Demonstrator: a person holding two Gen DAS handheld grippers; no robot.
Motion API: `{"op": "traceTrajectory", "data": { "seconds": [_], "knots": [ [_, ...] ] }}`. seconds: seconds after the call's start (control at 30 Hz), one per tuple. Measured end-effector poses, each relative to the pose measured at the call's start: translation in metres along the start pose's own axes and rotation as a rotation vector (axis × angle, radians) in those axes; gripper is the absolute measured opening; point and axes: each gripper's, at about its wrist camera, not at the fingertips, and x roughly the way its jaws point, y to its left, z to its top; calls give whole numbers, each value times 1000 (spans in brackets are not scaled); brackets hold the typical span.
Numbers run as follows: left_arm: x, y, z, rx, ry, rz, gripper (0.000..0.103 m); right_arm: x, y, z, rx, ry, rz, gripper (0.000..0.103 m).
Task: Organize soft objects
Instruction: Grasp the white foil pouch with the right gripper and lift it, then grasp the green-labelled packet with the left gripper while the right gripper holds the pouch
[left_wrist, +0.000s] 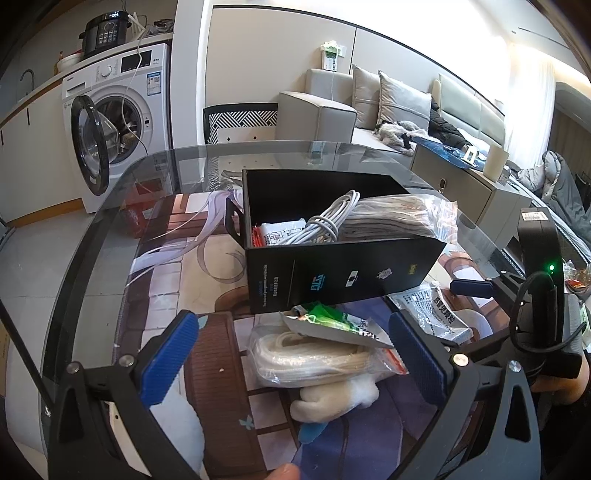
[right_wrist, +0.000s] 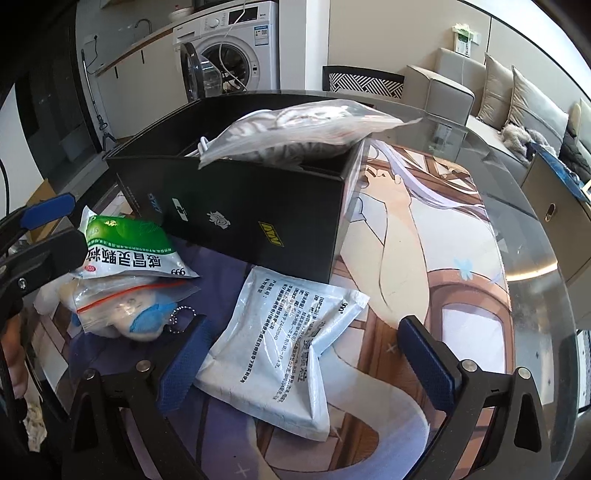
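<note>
A black box (left_wrist: 332, 273) (right_wrist: 258, 206) stands on the glass table and holds a coiled white cable (left_wrist: 328, 218), a bagged grey textile (left_wrist: 391, 218) (right_wrist: 295, 129) and a small packet. My left gripper (left_wrist: 295, 350) is open, its jaws either side of a clear zip bag of white cord (left_wrist: 314, 358) (right_wrist: 122, 302). A green-and-white medicine pouch (left_wrist: 340, 325) (right_wrist: 129, 247) lies on that bag. A white plush toy (left_wrist: 332, 402) (right_wrist: 144, 325) lies under it. My right gripper (right_wrist: 306, 354) is open over a white medicine pouch (right_wrist: 291, 339) (left_wrist: 432, 314).
The glass table (left_wrist: 110, 221) (right_wrist: 535, 258) covers an illustrated mat. A washing machine (left_wrist: 114, 122) with its door open stands at the back left. A sofa (left_wrist: 388, 107) and a grey cabinet (left_wrist: 465, 188) are on the right. The right gripper shows in the left wrist view (left_wrist: 469, 288).
</note>
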Motion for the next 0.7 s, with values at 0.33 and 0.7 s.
{"op": "traceTrajectory", "data": {
  "seconds": [0.33,0.7],
  "knots": [
    [-2,1,0,-5,-7,8,103,-10,0,-2,-40,-32,47,49],
    [-4,5,1,-19,-11,-2,103,-12,-2,-5,-23,-33,70,45]
  ]
}}
